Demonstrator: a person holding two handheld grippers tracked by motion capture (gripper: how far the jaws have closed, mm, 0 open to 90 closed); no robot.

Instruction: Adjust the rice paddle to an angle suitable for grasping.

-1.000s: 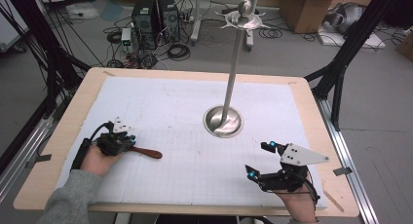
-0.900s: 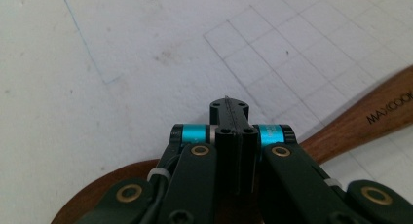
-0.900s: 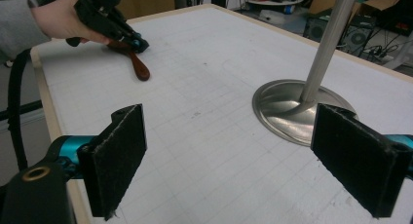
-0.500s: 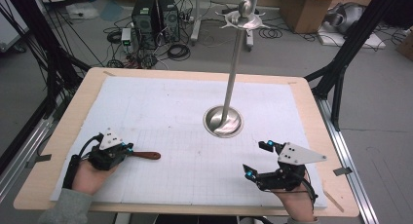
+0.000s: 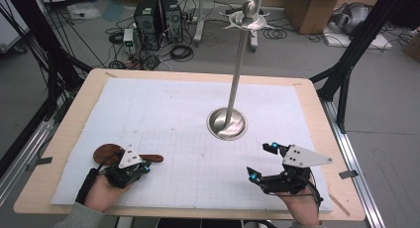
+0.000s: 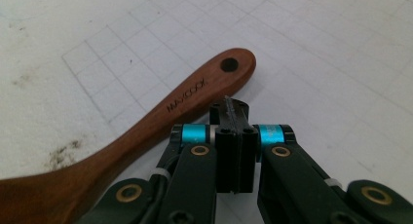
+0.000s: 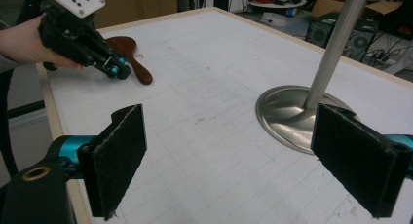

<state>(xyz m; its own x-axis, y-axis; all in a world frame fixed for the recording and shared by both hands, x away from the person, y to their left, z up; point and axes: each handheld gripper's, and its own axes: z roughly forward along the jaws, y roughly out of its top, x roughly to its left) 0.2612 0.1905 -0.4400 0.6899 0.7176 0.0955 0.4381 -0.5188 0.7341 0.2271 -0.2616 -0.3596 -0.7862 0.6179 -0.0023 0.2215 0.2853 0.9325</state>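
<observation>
Left gripper point(image 6: 233, 118) has jaws closed on nothing, just beside the wooden spoon point(image 6: 146, 131) handle. Right gripper point(image 7: 229, 160) jaws are wide open above the tabletop point(image 5: 163, 104), near the metal stand point(image 5: 229, 121).

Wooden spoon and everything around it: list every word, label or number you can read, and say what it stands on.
"MAXCOOK": burnt along the handle of the wooden spoon, near its hanging hole; the middle letters are faint, so that spelling is a best reading.
The white mat carries a printed grid with no figures or words.
The boxes on the floor behind the table show nothing legible.
</observation>
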